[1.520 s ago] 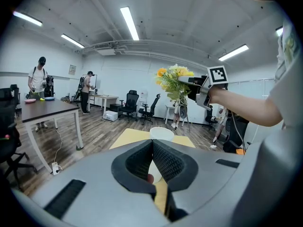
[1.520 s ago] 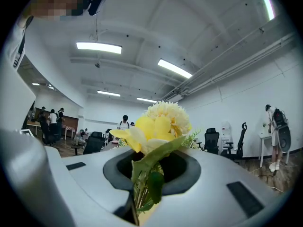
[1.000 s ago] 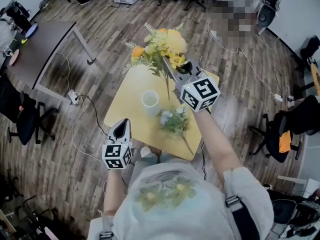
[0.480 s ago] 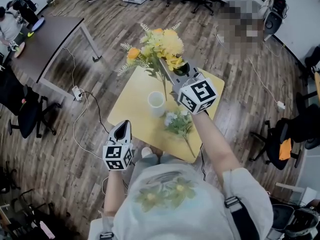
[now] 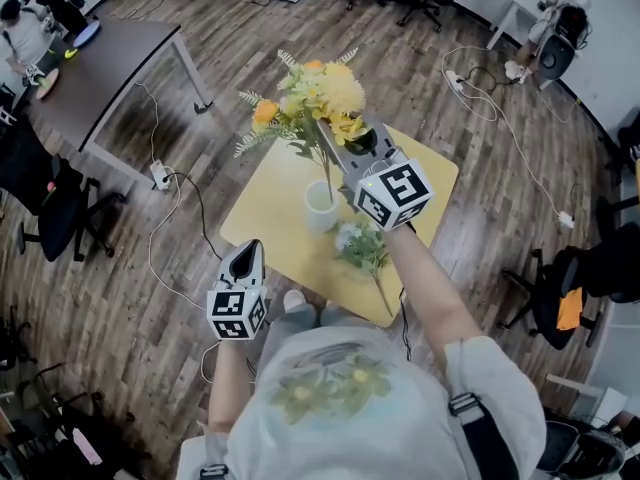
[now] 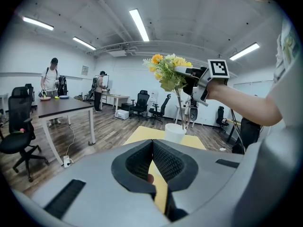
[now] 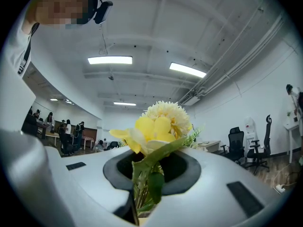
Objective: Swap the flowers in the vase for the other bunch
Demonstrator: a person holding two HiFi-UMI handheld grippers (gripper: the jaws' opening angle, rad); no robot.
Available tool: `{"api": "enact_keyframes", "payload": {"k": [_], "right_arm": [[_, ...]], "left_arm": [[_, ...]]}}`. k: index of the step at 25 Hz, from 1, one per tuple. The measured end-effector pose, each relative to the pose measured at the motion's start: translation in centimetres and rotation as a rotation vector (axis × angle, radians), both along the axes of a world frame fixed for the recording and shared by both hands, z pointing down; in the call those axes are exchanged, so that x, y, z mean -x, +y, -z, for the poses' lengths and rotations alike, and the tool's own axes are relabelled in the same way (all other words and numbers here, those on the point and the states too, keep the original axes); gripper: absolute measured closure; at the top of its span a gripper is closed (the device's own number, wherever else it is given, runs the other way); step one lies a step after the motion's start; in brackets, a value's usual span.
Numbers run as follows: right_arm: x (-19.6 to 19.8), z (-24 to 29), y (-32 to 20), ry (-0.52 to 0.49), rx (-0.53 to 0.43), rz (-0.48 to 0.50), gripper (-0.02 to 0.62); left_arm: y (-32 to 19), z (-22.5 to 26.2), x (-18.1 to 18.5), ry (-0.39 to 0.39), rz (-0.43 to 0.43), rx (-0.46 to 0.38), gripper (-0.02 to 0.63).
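Yellow bunch (image 5: 325, 93), stems part-hidden, clamped by right hand-held gripper (image 5: 332, 140); left hand-held gripper (image 5: 246, 252) closed.

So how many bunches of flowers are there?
2. The yellow bunch is gripped in the right gripper, over the white vase; the pale bunch lies on the yellow table beside that vase.

Long ceiling strip lamps (image 6: 139, 25) give bright, even light and burn out to plain white in both gripper views. On the wood floor (image 5: 110, 288) in the head view, shadows are soft and faint. All views bend strongly toward the edges, and the gripper views have black corners. The yellow flowers (image 7: 158, 124), close to the lens, look slightly soft.
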State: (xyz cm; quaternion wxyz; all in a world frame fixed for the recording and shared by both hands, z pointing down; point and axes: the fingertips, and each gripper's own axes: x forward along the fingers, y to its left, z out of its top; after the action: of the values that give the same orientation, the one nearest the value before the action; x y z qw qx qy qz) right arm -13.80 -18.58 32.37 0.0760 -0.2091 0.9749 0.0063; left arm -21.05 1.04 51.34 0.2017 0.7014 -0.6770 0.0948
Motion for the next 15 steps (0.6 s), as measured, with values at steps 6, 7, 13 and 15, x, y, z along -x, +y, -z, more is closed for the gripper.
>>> {"api": "enact_keyframes", "payload": {"k": [6,7,13,15], "right_arm": [[0.6,-1.1,-0.7,0.027,0.024,0.033,0.491],[0.7,-1.2,-0.7,0.034,0.024,0.041,0.491],[0.7,-2.1,-0.2,0.064,0.042,0.065,0.491],[0.3,-2.8,0.5,0.075,0.047,0.07,0.491]], "left_arm": [[-1.1,0.1,0.4,0.004,0.01,0.008,0.589],[-1.3,0.2,0.4,0.005,0.009,0.009,0.589],[-1.8,0.2,0.5,0.008,-0.005,0.009,0.589],[-1.6,0.0,0.3,0.008,-0.01,0.011,0.589]]}}
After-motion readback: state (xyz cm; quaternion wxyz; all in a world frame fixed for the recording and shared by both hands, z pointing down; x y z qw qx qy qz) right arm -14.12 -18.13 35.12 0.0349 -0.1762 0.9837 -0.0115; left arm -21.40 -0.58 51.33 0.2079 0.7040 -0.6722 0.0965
